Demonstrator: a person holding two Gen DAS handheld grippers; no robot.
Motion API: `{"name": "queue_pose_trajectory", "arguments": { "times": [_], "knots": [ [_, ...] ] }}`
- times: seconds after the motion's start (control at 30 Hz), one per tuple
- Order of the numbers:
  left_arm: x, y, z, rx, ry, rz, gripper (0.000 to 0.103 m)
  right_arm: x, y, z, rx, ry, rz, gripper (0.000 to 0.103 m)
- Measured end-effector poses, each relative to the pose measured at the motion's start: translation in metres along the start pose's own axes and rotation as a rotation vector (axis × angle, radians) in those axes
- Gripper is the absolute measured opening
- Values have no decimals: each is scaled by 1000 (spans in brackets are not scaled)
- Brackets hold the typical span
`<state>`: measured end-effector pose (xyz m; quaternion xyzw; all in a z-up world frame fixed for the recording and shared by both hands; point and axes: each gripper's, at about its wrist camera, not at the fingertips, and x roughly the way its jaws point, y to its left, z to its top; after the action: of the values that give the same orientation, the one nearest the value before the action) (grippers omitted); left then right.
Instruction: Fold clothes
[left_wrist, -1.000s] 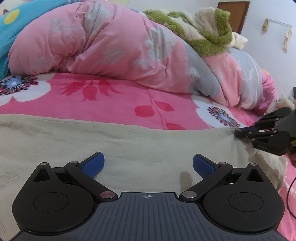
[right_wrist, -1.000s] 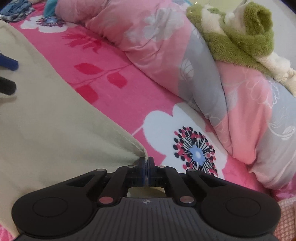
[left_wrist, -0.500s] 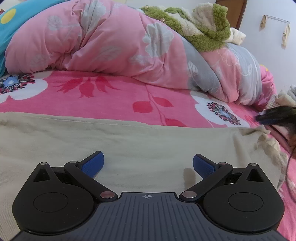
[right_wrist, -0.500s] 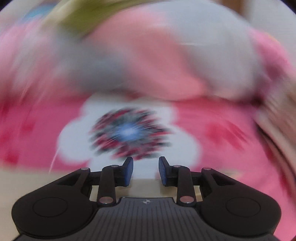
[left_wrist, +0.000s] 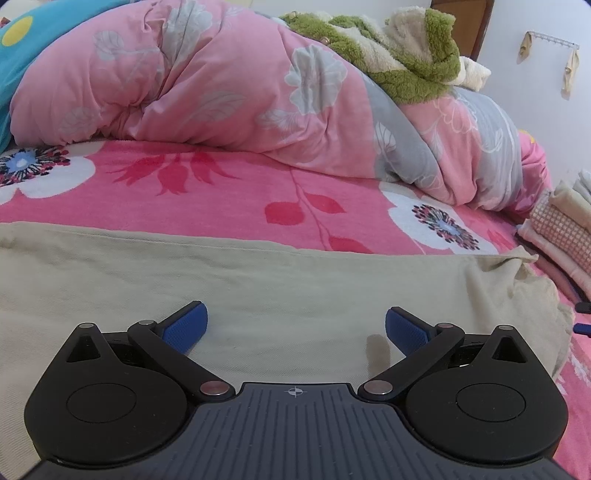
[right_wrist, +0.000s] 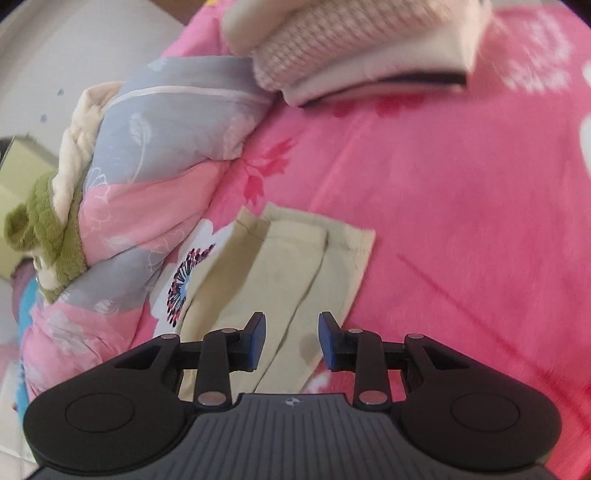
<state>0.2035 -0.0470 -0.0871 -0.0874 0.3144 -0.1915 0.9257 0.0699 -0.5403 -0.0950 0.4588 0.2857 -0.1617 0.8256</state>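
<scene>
Hem (right_wrist: 314, 230) flat; pink sheet (right_wrist: 461, 221) bare beside.

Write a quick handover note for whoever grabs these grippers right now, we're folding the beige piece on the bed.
Left gripper: open, nothing between its fingers, low over the beige garment.
Right gripper: partly open and empty, over the garment's far end.
Things: the garment lies stretched along the pink floral sheet, mostly flat, its right end rumpled. Folded clothes are stacked further along the bed, and a pink quilt is heaped behind.
Done: garment laid out; neither gripper holds it.
Left: smooth the rumpled end, grip both ends, fold, probably add it to the stack.
</scene>
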Motion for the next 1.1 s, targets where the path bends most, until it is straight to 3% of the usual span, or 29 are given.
{"name": "queue_pose_trajectory", "arguments": {
  "times": [0.17,0.37,0.47,0.5,0.77,1.1],
  "knots": [
    [0,0,0,-2,0,-2,103,20,9,7,5,-11,-11,33],
    [0,0,0,-4,-1,-2,103,45,5,20,39,-40,-91,28],
    [0,0,0,-5,-1,-3,103,49,4,23,53,-57,-84,4],
    [0,0,0,-5,-1,-3,103,50,3,23,58,-63,-82,0],
    [-1,0,0,-7,-1,-4,103,13,-3,18,74,-146,-72,0],
    [-1,0,1,-9,-1,-5,103,6,-19,17,103,-138,-121,0]
  ]
}}
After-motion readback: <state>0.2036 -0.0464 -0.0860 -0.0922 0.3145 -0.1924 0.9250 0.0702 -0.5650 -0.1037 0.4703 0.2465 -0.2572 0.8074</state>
